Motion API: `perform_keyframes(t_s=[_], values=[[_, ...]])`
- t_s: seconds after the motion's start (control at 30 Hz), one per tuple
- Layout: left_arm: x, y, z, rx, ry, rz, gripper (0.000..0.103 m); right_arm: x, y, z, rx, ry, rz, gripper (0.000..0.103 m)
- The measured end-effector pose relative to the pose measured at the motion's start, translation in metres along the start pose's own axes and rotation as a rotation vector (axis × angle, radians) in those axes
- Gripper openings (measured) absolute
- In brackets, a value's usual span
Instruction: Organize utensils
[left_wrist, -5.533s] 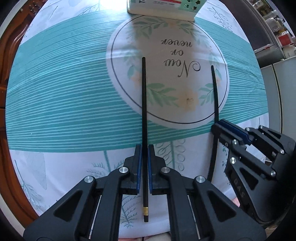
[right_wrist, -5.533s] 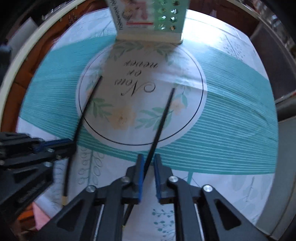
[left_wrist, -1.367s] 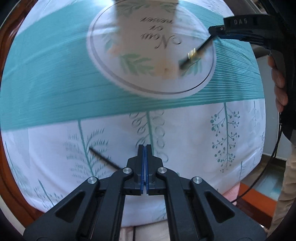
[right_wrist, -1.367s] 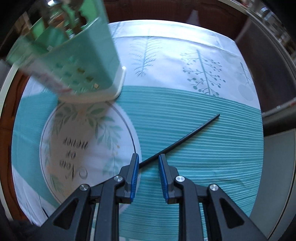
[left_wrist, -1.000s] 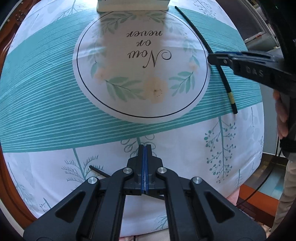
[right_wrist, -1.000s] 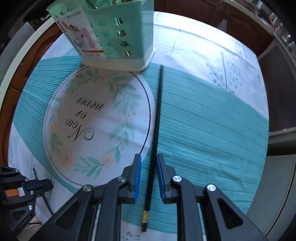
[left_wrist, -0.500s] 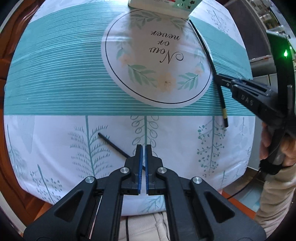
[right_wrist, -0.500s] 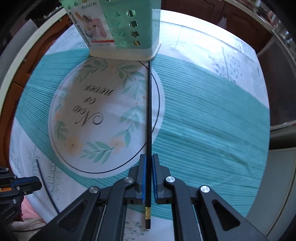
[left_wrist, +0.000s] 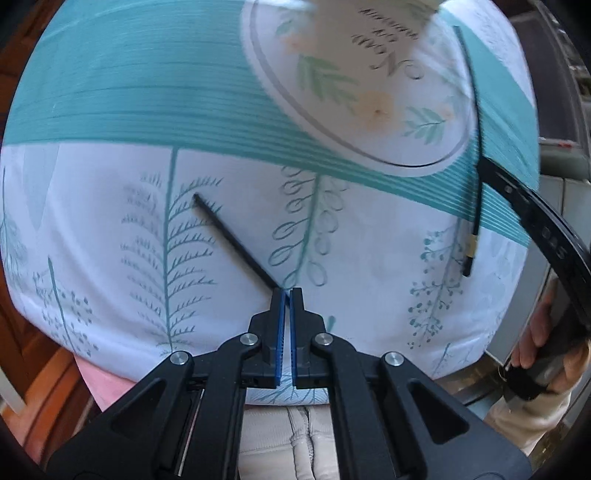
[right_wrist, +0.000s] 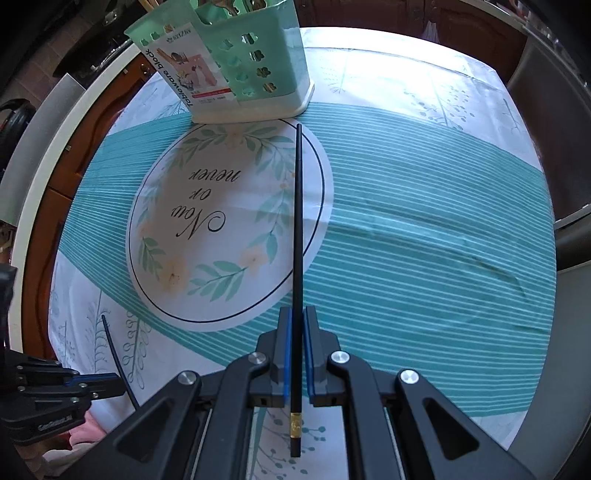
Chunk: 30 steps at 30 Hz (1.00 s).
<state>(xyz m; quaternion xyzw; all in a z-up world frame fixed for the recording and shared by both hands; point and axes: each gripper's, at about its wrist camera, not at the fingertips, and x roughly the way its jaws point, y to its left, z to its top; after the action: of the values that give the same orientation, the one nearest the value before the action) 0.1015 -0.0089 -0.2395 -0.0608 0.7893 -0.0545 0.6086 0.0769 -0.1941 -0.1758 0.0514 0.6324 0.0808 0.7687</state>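
Note:
A black chopstick (right_wrist: 297, 221) with a gold band points at the mint green utensil holder (right_wrist: 236, 62). My right gripper (right_wrist: 297, 314) is shut on its thick end, just above the tablecloth. The same chopstick (left_wrist: 476, 110) and right gripper (left_wrist: 483, 166) show at the right of the left wrist view. A second black chopstick (left_wrist: 236, 243) lies slanted on the white fern print. It runs under the left finger of my left gripper (left_wrist: 286, 295), whose pads are a sliver apart with nothing seen between them. That left gripper (right_wrist: 120, 386) and second chopstick (right_wrist: 110, 343) sit near the table's front edge.
A teal-striped tablecloth (right_wrist: 424, 221) with a round "Now or never" print covers the table. The holder stands at the far edge with utensils inside. A person's hand (left_wrist: 546, 347) holds the right gripper's handle. The cloth's front hem (left_wrist: 110, 362) drops off close to my left gripper.
My right gripper closed on its chopstick about half a second ago and still holds it. My left gripper has come lower and closer to the slanted chopstick, its pads parting slightly from fully shut.

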Motion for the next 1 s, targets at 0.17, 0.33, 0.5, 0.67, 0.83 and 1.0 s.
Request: perform_keyframes(t_s=[0.17, 0.33, 0.5, 0.67, 0.83, 1.0], values=[[0.001, 0.006, 0.0, -0.025, 0.002, -0.001, 0.0, 0.001, -0.006, -0.001, 0.013, -0.002, 0.012, 0.006], [0.008, 0.002, 0.002, -0.035, 0.014, 0.008, 0.017, 0.001, -0.006, -0.002, 0.023, -0.008, 0.019, 0.006], [0.008, -0.009, 0.003, -0.05, 0.004, -0.005, 0.042, 0.0, -0.008, -0.003, 0.024, -0.011, 0.026, 0.006], [0.008, -0.025, -0.001, -0.049, -0.049, 0.085, 0.025, 0.001, -0.009, -0.003, 0.029, -0.013, 0.031, 0.006], [-0.002, -0.03, 0.0, 0.025, -0.105, 0.085, 0.005, 0.002, -0.006, -0.003, 0.017, -0.014, 0.015, 0.006], [-0.021, -0.042, -0.011, 0.109, -0.235, 0.094, 0.002, 0.002, -0.009, -0.007, 0.04, -0.027, 0.084, 0.005]])
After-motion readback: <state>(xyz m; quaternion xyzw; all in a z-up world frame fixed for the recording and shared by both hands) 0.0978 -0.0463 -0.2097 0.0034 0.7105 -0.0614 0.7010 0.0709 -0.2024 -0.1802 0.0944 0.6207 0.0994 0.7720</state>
